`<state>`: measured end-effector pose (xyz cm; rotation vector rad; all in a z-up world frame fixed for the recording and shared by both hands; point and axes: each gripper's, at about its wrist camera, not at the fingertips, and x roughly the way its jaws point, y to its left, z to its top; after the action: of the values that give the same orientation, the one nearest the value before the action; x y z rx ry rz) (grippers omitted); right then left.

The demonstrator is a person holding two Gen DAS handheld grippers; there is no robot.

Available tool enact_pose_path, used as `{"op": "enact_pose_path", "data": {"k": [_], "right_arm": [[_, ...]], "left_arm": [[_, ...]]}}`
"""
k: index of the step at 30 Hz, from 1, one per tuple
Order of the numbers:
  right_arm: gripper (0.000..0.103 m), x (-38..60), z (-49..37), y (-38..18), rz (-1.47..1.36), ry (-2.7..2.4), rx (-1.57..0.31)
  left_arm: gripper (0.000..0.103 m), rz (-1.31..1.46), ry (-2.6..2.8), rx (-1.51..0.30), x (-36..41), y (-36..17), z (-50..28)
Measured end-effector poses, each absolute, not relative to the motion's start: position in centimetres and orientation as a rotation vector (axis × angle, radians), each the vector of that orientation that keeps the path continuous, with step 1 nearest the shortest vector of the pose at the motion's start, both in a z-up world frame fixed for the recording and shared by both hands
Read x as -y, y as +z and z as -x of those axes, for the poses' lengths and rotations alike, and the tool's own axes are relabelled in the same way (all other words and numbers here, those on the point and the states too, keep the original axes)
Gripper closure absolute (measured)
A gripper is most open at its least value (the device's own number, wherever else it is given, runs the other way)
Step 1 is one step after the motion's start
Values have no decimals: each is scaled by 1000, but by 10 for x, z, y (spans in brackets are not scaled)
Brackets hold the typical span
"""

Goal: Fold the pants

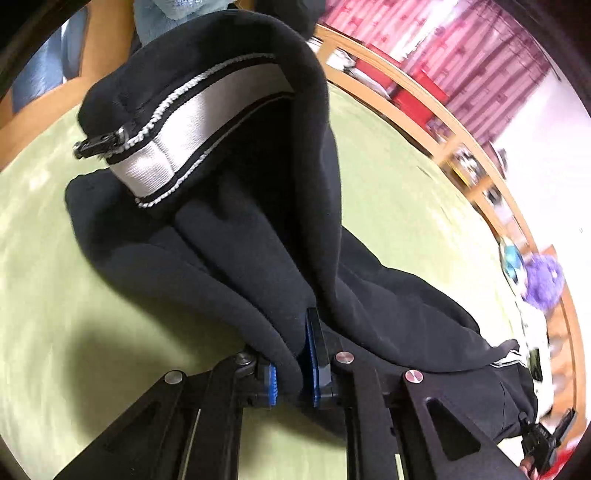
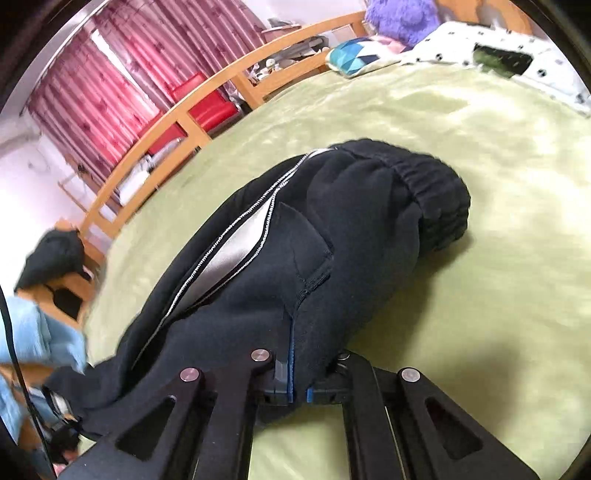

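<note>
Black sweatpants (image 1: 236, 229) with a white side stripe and a zip lie on a light green bedspread (image 1: 40, 280). My left gripper (image 1: 291, 373) is shut on a fold of the leg end, which is lifted and drapes over its blue-padded fingers (image 1: 314, 354). In the right wrist view the pants (image 2: 332, 236) stretch toward the elastic waistband. My right gripper (image 2: 299, 384) is shut on a fold of black fabric near the pocket, held just above the bedspread (image 2: 480, 280).
A wooden bed rail (image 2: 155, 136) runs along the far edge, with red curtains (image 2: 110, 81) and red boxes behind. Pillows (image 2: 354, 55) and a purple plush (image 2: 402, 14) lie at the head. A light blue cloth (image 2: 33, 339) is at the left.
</note>
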<state>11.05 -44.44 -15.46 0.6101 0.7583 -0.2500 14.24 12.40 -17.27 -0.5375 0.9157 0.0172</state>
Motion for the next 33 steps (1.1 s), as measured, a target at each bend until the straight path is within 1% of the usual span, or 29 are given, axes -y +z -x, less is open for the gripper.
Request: {"op": "enact_pose_path", "data": {"k": [5,7,9,10,12,13,14,16,20,24,27,29,31,33], "right_arm": [[99,489,-7,-146,-588,-304,-779],[97,501,16,-153,-596,-308,-809],[89,505,33,-166,-566,-289,-883],[79,501,33,-169,-533,-287,-920],[78,486,44,-166,-422,-323,-926],[75,478,49,-161,-377,-333,-914],[68,473,54,-159,-358,-332,-908],[64,461,61,-150,-340,-338,-889],[63,438,72,-139,-356,-326,-848],[62,397,59,-130,-362,-274,-825],[62,366,48,-126,-351,-233,-830],[62,351,41,-126,-342,-216,-839],[62,334,37,-128,-335,-207,-850],[62,325,35,-130,-335,-207,-862]], "left_arm": [[91,567,-46,-963,-99,-179,-69],[89,528,-59,-985,-94,-185,-47],[85,476,-48,-1014,-95,-191,-38],[81,470,-52,-1041,-99,-193,-36],[79,480,-72,-1073,-106,-191,-24],[73,475,-76,-1065,-113,-188,-17],[61,455,-70,-1050,-123,-183,-8],[49,418,-46,-1014,-137,-173,2],[42,399,-2,-930,-174,-162,25],[42,461,11,-892,-206,-165,0],[42,485,-8,-849,-196,-165,-29],[45,465,-26,-806,-194,-163,-47],[79,472,-75,-786,-184,-156,-65],[83,487,-146,-767,-186,-141,-77]]}}
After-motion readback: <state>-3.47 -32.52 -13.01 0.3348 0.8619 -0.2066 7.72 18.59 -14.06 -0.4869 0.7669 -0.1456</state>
